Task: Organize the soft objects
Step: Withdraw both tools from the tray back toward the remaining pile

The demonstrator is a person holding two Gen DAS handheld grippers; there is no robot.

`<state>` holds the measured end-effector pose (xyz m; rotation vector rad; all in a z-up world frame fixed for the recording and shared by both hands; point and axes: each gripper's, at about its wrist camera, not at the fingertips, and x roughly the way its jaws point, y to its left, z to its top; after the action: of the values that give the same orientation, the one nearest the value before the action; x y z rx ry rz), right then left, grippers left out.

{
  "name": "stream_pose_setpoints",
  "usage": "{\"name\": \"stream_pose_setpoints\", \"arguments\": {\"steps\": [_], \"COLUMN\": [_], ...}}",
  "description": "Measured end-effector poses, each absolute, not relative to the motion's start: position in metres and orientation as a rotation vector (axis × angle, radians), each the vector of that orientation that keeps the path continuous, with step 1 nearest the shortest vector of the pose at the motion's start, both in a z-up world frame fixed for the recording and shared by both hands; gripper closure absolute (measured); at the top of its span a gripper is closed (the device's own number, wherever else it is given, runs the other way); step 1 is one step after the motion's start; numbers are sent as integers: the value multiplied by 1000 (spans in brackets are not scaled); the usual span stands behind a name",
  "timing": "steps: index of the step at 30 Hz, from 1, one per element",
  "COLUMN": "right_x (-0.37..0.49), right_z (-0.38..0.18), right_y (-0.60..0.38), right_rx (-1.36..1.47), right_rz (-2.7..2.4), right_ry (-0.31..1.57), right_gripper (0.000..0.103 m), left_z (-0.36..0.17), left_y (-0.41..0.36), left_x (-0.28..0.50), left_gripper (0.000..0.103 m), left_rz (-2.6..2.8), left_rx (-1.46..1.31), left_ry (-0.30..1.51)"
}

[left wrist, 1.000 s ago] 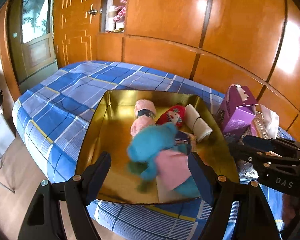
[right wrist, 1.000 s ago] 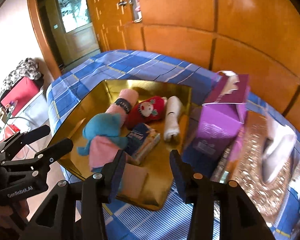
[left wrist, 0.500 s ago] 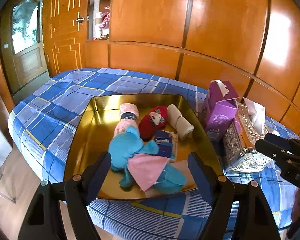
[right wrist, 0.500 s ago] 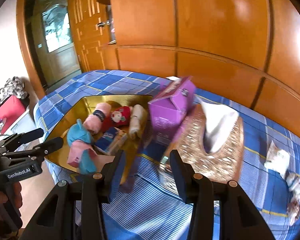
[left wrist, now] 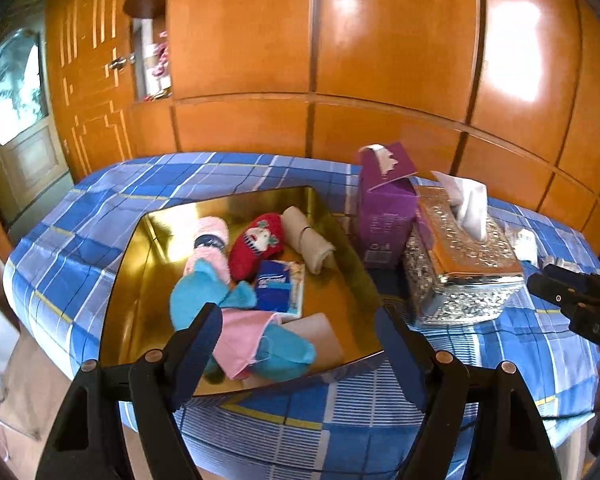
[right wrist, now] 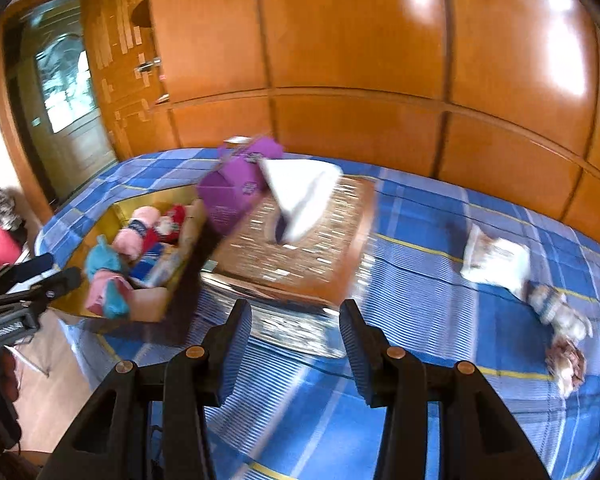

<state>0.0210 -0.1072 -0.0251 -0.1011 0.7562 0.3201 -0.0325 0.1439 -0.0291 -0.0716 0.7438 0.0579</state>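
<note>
A gold tray (left wrist: 148,280) on the blue plaid table holds a blue plush in pink cloth (left wrist: 236,320), a pink roll (left wrist: 210,240), a red plush (left wrist: 256,246), a beige roll (left wrist: 308,240) and a blue tissue pack (left wrist: 278,292). My left gripper (left wrist: 298,344) is open and empty over the tray's near edge. My right gripper (right wrist: 296,344) is open and empty above the cloth, right of the tray (right wrist: 100,224). A white soft item (right wrist: 496,260), a rolled sock (right wrist: 556,308) and a small pinkish piece (right wrist: 568,360) lie on the cloth at the right.
A purple tissue box (left wrist: 384,208) and a silver ornate tissue box (left wrist: 460,264) stand right of the tray. Both also show in the right wrist view, the purple box (right wrist: 236,188) and the silver box (right wrist: 300,240). Orange wooden wardrobe panels rise behind. The table's near edge drops to the floor at the left.
Both grippers have pulled back and swung right. The right wrist view now reaches the loose soft items at the table's right end. Nothing has been picked up.
</note>
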Motion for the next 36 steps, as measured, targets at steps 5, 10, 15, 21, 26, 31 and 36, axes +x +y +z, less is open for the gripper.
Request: {"name": "stream_pose_setpoints", "arguments": {"steps": [5, 10, 15, 21, 26, 31, 36], "right_x": [20, 16, 13, 1, -10, -17, -28], "right_z": [-27, -31, -33, -35, -38, -43, -51], "right_y": [-147, -187, -220, -263, -293, -317, -340], "right_rx": [-52, -17, 17, 41, 79, 94, 126], "right_rz": [233, 136, 49, -54, -122, -187, -253], "right_ry": [761, 769, 779, 785, 790, 793, 796], "right_gripper": [57, 57, 57, 57, 57, 57, 57], "left_z": [-23, -18, -13, -7, -3, 0, 8], "left_y": [130, 114, 98, 80, 63, 43, 16], "left_x": [-31, -29, -27, -23, -19, -17, -14], "left_gripper": [24, 24, 24, 24, 24, 24, 24], "left_rz": [23, -15, -49, -93, -132, -184, -261], "left_rx": [-45, -13, 14, 51, 76, 102, 138], "left_ry": [737, 728, 722, 708, 704, 698, 680]}}
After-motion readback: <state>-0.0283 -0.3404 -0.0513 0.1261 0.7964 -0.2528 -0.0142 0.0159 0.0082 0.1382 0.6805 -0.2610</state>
